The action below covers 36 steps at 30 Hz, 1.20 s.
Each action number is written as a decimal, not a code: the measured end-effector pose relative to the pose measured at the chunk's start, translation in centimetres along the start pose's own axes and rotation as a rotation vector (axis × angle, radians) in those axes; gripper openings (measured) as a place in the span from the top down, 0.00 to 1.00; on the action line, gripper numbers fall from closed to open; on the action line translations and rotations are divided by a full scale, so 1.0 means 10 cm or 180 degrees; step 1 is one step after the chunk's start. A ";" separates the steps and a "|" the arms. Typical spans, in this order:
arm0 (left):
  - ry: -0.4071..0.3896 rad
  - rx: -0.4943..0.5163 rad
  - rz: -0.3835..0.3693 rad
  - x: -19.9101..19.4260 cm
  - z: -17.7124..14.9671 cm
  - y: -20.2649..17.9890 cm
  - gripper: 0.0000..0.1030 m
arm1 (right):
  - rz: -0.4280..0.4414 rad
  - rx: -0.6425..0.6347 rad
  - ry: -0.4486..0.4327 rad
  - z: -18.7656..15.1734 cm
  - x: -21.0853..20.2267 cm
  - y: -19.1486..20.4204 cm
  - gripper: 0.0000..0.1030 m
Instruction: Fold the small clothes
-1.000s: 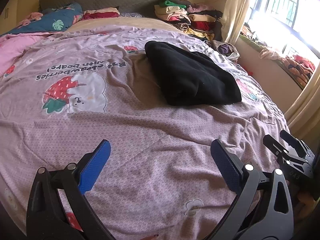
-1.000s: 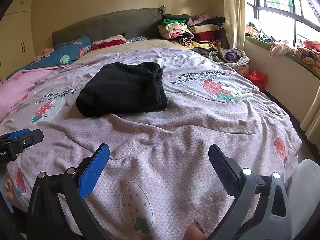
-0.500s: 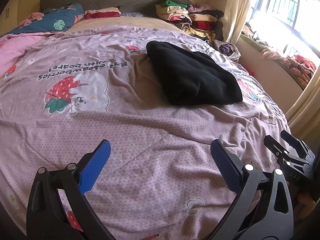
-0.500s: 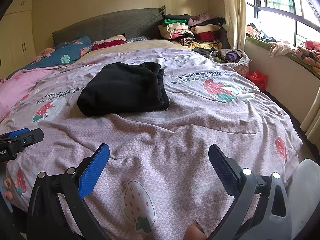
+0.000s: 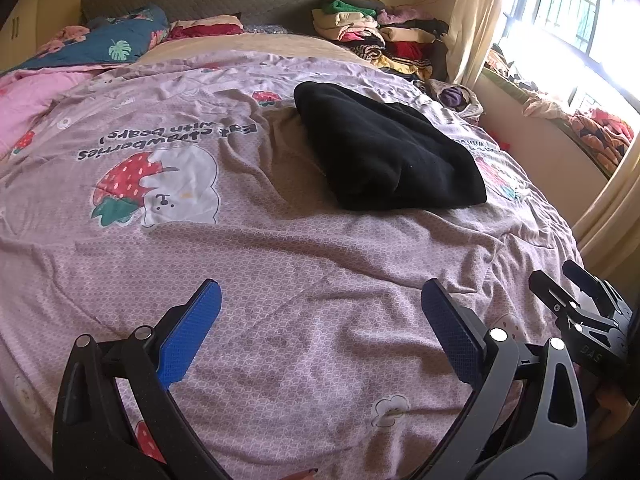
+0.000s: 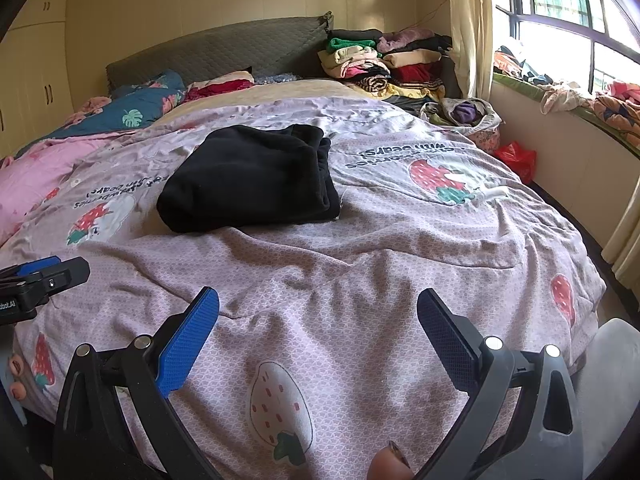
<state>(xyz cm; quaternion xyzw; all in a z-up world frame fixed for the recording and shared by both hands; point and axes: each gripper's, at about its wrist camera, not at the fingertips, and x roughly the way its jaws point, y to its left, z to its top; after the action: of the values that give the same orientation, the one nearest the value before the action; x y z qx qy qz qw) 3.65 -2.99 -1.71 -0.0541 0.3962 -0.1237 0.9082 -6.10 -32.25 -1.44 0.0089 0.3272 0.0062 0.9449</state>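
1. The bed's lilac quilt cover fills both views, printed with strawberries and white bears. Everything below is placed relative to the folded black garment that lies on it.
2. That garment sits mid-bed, well beyond both grippers and touching neither. The right wrist view shows its stacked layer edges at its right end. The left wrist view shows only a smooth folded front edge.
3. Behind the garment stands the grey quilted headboard. A pile of folded clothes is stacked at the headboard's window end.
4. Only the right wrist view shows the cream wardrobe doors, far left of the garment. It also shows a red plastic bag on the floor to the garment's right.
5. Left of the garment, upside-down print reads "Eat strawberries with bears!". To its right the right wrist view repeats the print, partly lost in creases.
6. The left gripper hovers low over the near quilt, short of the garment. Its blue-padded jaws are spread wide and hold nothing.
7. The right gripper does likewise beside it, jaws wide and empty. In the left wrist view it appears at the right edge, marked "DAS".
8. A fingertip shows at the bottom of the right wrist view.
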 end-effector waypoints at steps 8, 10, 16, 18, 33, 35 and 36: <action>0.0006 -0.0004 0.0020 0.00 -0.01 0.01 0.09 | 0.0002 0.0000 0.0001 0.00 0.00 -0.01 0.04; 0.0010 -0.0005 0.0028 0.00 -0.01 0.01 0.09 | 0.0001 -0.0001 -0.0006 0.00 0.00 0.00 0.04; 0.0020 -0.0007 0.0048 0.00 -0.01 0.01 0.09 | -0.0004 0.0001 0.0000 0.00 0.00 0.00 0.04; 0.0016 -0.0005 0.0075 0.00 -0.01 0.02 0.09 | -0.0002 0.0001 -0.0001 0.00 -0.01 0.00 0.04; 0.0022 0.0000 0.0082 0.00 -0.01 0.05 0.09 | -0.0015 0.0018 0.0000 0.01 -0.03 0.00 0.04; 0.0033 -0.0006 0.0088 0.01 -0.01 0.05 0.09 | -0.0017 0.0063 0.0018 0.01 -0.04 -0.02 0.04; 0.0043 -0.0015 0.0086 0.01 -0.01 0.05 0.09 | -0.0027 0.0091 0.0020 0.00 -0.05 -0.05 0.04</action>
<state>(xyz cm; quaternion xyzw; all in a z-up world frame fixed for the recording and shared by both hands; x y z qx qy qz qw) 3.76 -2.50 -1.98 -0.0500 0.4033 -0.1108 0.9069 -6.44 -32.72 -1.12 0.0209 0.3303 -0.0025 0.9436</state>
